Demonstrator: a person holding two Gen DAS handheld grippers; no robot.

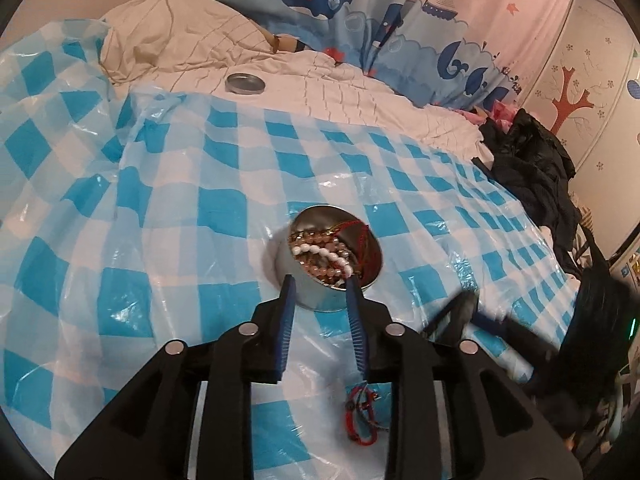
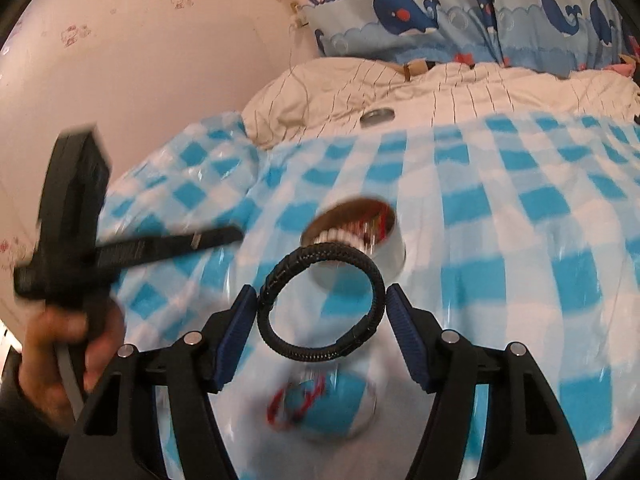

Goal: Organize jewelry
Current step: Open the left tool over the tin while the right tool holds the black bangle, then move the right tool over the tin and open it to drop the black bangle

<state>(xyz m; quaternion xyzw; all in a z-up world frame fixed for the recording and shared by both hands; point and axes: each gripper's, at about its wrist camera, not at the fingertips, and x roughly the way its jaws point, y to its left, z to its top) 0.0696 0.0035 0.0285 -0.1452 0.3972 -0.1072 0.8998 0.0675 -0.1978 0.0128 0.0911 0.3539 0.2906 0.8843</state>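
Observation:
A round metal tin holds several bead bracelets and red cords on the blue checked sheet. My left gripper is open and empty, its tips at the tin's near rim. A red cord bracelet lies on the sheet under it. My right gripper is shut on a black braided leather bracelet, held by its two sides above the sheet, just short of the tin. The red cord bracelet shows blurred below.
The tin's lid lies at the far edge on the cream quilt. Dark clothes are piled at the right. A whale-print curtain hangs behind. The left gripper and hand show at the left of the right wrist view.

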